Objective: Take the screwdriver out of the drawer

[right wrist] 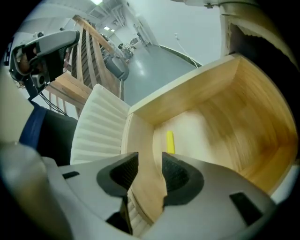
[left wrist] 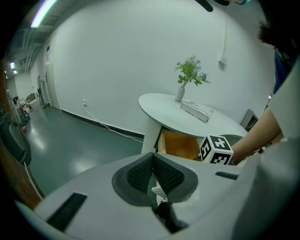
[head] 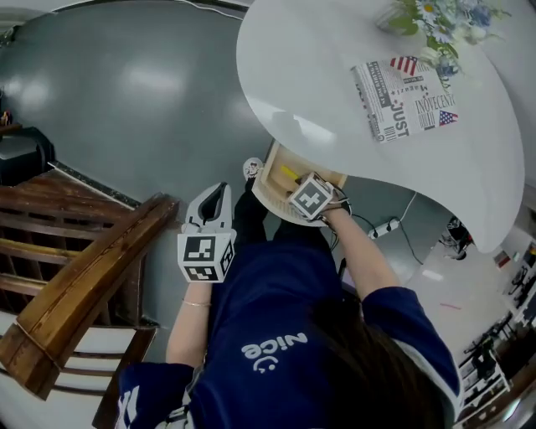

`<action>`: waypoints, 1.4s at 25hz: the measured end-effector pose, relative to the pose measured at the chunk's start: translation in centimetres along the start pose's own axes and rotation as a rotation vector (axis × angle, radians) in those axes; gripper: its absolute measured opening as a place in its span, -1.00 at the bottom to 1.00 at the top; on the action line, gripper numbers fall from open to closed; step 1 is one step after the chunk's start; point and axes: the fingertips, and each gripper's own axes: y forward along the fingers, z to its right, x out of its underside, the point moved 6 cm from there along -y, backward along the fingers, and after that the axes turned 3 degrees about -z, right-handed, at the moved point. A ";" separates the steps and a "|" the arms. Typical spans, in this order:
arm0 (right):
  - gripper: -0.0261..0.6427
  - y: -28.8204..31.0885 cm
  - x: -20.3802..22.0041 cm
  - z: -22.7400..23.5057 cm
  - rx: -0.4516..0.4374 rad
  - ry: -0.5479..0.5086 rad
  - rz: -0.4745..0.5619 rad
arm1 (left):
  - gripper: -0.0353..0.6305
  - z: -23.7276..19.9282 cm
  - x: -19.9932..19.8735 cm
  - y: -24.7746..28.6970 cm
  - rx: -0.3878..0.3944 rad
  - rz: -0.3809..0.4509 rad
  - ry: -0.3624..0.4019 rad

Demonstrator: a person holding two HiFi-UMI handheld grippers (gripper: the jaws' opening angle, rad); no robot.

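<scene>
A wooden drawer [head: 270, 180] stands pulled out from under the round white table [head: 318, 75]. On its floor lies the screwdriver, of which I see a yellow handle [right wrist: 170, 142], small in the head view [head: 289, 173]. My right gripper [right wrist: 150, 171] hangs over the drawer's front wall [right wrist: 143, 154] with its jaws open; the wall's top edge shows in the gap between them. Its marker cube [head: 310, 197] covers the jaws in the head view. My left gripper [head: 216, 194] is held off to the left of the drawer, shut on nothing [left wrist: 153, 159].
A wooden stair railing [head: 75, 285] fills the lower left. On the table lie a printed box [head: 402, 99] and a vase of flowers [head: 435, 21]. A power strip [head: 383, 228] lies on the grey floor. The person's body is close below the drawer.
</scene>
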 end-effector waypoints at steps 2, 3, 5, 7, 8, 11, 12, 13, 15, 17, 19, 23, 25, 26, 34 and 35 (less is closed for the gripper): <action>-0.44 -0.2 -0.6 0.2 0.039 -0.036 0.021 | -0.88 0.1 0.1 -0.1 -0.011 0.003 -0.007; -0.45 -0.3 -0.9 0.5 0.061 -0.058 0.030 | -0.88 0.1 0.2 -0.1 -0.017 0.003 -0.010; -0.43 0.1 -1.4 1.0 0.085 -0.090 0.026 | -0.88 0.1 0.5 -0.3 -0.028 -0.001 -0.017; -0.42 0.8 -1.5 1.4 0.086 -0.097 0.006 | -0.88 0.2 0.9 -0.5 -0.039 -0.007 -0.023; -0.42 1.1 -1.5 1.6 0.088 -0.100 -0.007 | -0.88 0.1 1.1 -0.5 -0.045 -0.010 -0.026; -0.42 2.1 -1.2 1.9 0.110 -0.118 -0.038 | -0.88 -0.1 1.7 -0.8 -0.064 -0.022 -0.037; -0.42 2.4 -1.0 2.0 0.114 -0.121 -0.045 | -0.88 -0.2 1.9 -0.9 -0.071 -0.027 -0.042; -0.42 2.8 -0.9 2.1 0.116 -0.123 -0.050 | -0.88 -0.2 2.2 -1.0 -0.077 -0.031 -0.046; -0.42 3.4 -0.7 2.3 0.125 -0.134 -0.059 | -0.88 -0.4 2.5 -1.2 -0.089 -0.040 -0.055; -0.41 3.9 -0.6 2.6 0.134 -0.145 -0.068 | -0.88 -0.4 2.8 -1.3 -0.097 -0.046 -0.061; -0.41 4.4 -0.6 2.9 0.136 -0.146 -0.080 | -0.88 -0.3 3.1 -1.4 -0.101 -0.054 -0.064; -0.41 5.3 -0.7 3.2 0.150 -0.160 -0.097 | -0.88 -0.2 3.6 -1.5 -0.107 -0.070 -0.060; -0.41 5.7 -0.6 3.2 0.161 -0.165 -0.107 | -0.88 -0.2 3.9 -1.6 -0.109 -0.078 -0.056; -0.41 5.9 -0.5 3.2 0.165 -0.167 -0.112 | -0.88 -0.2 4.0 -1.6 -0.111 -0.081 -0.055; -0.64 6.4 -0.5 3.7 0.242 -0.191 -0.113 | -0.88 -0.8 4.8 -2.1 -0.125 -0.101 -0.059; -0.67 6.4 -0.5 3.9 0.250 -0.192 -0.112 | -0.88 -0.8 4.9 -2.1 -0.123 -0.101 -0.057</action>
